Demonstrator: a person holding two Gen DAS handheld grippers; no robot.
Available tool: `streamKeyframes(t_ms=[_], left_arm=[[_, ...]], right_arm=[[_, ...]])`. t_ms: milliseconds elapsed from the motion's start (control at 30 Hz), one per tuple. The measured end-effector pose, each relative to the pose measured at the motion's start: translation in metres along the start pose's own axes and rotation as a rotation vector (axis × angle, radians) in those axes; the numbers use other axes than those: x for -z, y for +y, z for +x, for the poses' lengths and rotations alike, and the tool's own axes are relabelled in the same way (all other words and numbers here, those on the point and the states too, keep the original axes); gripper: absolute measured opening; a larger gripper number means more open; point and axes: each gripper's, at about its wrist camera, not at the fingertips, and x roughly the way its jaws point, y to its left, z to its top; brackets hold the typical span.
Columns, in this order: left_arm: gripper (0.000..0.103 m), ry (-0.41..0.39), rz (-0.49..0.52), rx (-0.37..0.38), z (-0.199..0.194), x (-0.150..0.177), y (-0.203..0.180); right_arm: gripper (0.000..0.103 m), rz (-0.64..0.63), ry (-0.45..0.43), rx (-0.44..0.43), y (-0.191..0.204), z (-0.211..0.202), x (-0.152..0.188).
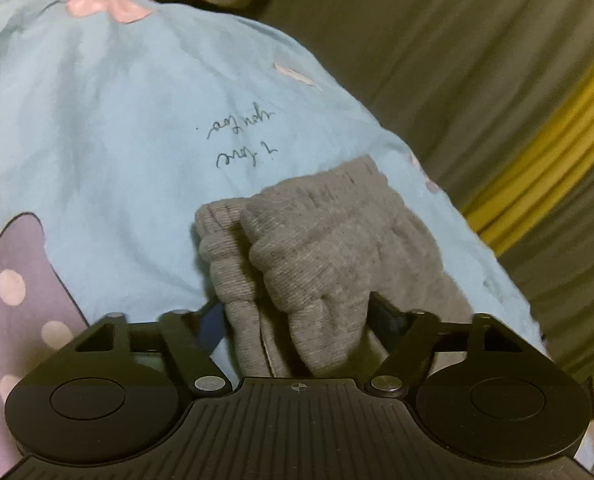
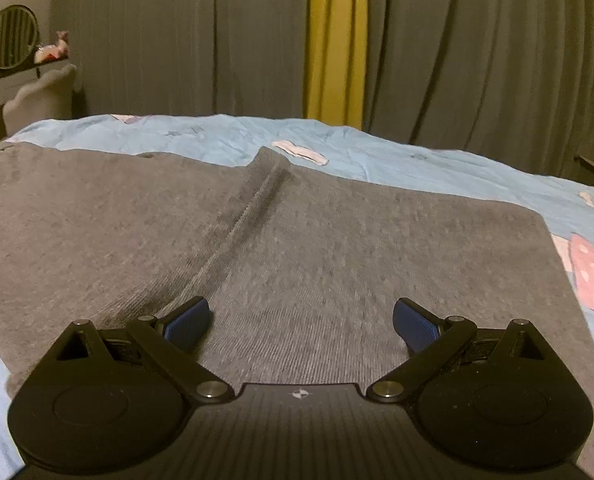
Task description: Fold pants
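A bunched end of the grey ribbed pants (image 1: 329, 240), gathered into folds, sits between the fingers of my left gripper (image 1: 297, 316). Both fingers press against the fabric from either side, and the cloth hides most of them. In the right wrist view the grey pants (image 2: 297, 240) lie spread flat on the bed, with a seam running away from me up the middle. My right gripper (image 2: 301, 326) hovers just over this flat cloth, its blue pads (image 2: 189, 324) wide apart with nothing between them.
A light blue bed sheet (image 2: 417, 160) with pink and purple prints lies under the pants; its edge (image 1: 477, 208) drops off close to the bunched end. Grey curtains (image 2: 137, 40) with a yellow strip (image 2: 335, 40) hang behind. A round mirror (image 2: 11, 36) and a chair (image 2: 41, 96) stand far left.
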Motion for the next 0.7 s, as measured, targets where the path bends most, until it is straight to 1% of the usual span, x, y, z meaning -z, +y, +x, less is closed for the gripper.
streamKeyframes(t_ms=[33, 67, 100, 200, 333, 400, 467, 533, 600, 667, 700], left_arm=[[0.061, -0.004, -0.003, 0.0, -0.002, -0.002, 0.0], [0.043, -0.003, 0.008, 0.025, -0.003, -0.002, -0.001], [0.04, -0.002, 0.029, 0.042, -0.005, -0.002, -0.003], [0.033, -0.035, 0.132, 0.033, -0.016, -0.002, -0.019], [0.03, -0.103, 0.211, 0.052, -0.038, -0.002, -0.05], [0.028, -0.15, 0.26, 0.084, -0.055, 0.0, -0.072], [0.028, -0.195, 0.334, 0.126, -0.073, 0.005, -0.1], [0.028, -0.238, 0.423, 0.183, -0.095, 0.016, -0.135], [0.028, -0.272, 0.516, 0.252, -0.115, 0.035, -0.172], [0.028, -0.288, 0.608, 0.326, -0.131, 0.06, -0.206], [0.028, -0.285, 0.662, 0.373, -0.138, 0.079, -0.226]], right_arm=[[0.099, 0.004, 0.011, -0.002, 0.0, -0.004, -0.002], [0.099, 0.014, 0.017, -0.008, -0.001, -0.007, -0.004], [0.099, 0.034, 0.022, -0.02, -0.004, -0.012, -0.007], [0.099, 0.114, -0.01, -0.024, -0.016, -0.027, -0.016], [0.099, 0.224, -0.084, -0.009, -0.043, -0.052, -0.03], [0.099, 0.274, -0.12, -0.001, -0.059, -0.065, -0.034], [0.099, 0.319, -0.153, 0.016, -0.076, -0.078, -0.034], [0.099, 0.365, -0.175, 0.031, -0.092, -0.089, -0.034], [0.099, 0.415, -0.197, 0.045, -0.109, -0.098, -0.032], [0.099, 0.466, -0.215, 0.057, -0.125, -0.106, -0.03], [0.099, 0.485, -0.221, 0.064, -0.132, -0.109, -0.029]])
